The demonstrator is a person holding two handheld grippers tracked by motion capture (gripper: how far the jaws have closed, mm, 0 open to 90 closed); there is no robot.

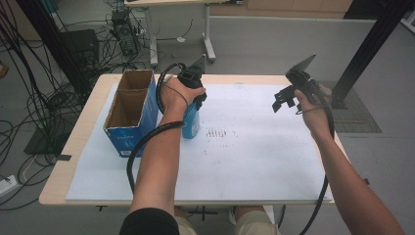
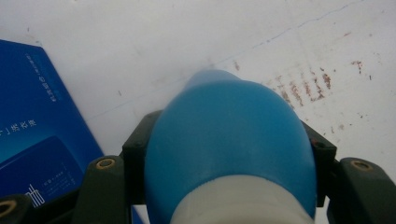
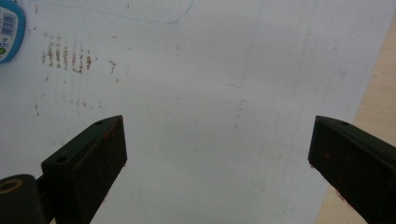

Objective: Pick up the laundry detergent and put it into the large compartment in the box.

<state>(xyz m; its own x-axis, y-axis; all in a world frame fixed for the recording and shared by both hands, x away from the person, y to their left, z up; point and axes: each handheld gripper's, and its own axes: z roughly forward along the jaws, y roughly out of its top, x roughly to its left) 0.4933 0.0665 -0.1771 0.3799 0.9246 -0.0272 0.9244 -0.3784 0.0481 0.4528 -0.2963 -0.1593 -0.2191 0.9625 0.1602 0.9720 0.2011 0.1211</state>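
**Q:** What is each hand-held gripper doing?

**A:** The left hand-held gripper (image 1: 192,93) is clamped on a blue bottle (image 2: 229,149). Its two black jaws press the bottle's smooth, rounded plastic shoulder from either side. Below the blue part, nearest the camera, the bottle turns matte white. The right hand-held gripper (image 1: 285,100) is held in the air over the right part of the counter, its flat, black, block-shaped jaws spread wide with nothing between them.

**Q:** Where is the bottle?

**A:** It stands upright on the counter, just beside an open cardboard box (image 1: 131,110), on the box's right in the high view. A printed label with a barcode shows on its side in the right gripper view.

**Q:** What is the box like?

**A:** It is tall and rectangular, with glossy blue printed walls outside and plain brown card inside. Its top flaps stand open.

**Q:** And the surface under them?

**A:** A white sheet (image 1: 264,161) covers most of the counter (image 1: 73,142), whose pale wood shows round the edges. The sheet is scuffed, with a patch of short reddish-brown streaks (image 1: 218,133) near the bottle and faint pen lines. A thick black cable trails from each gripper along the person's forearms.
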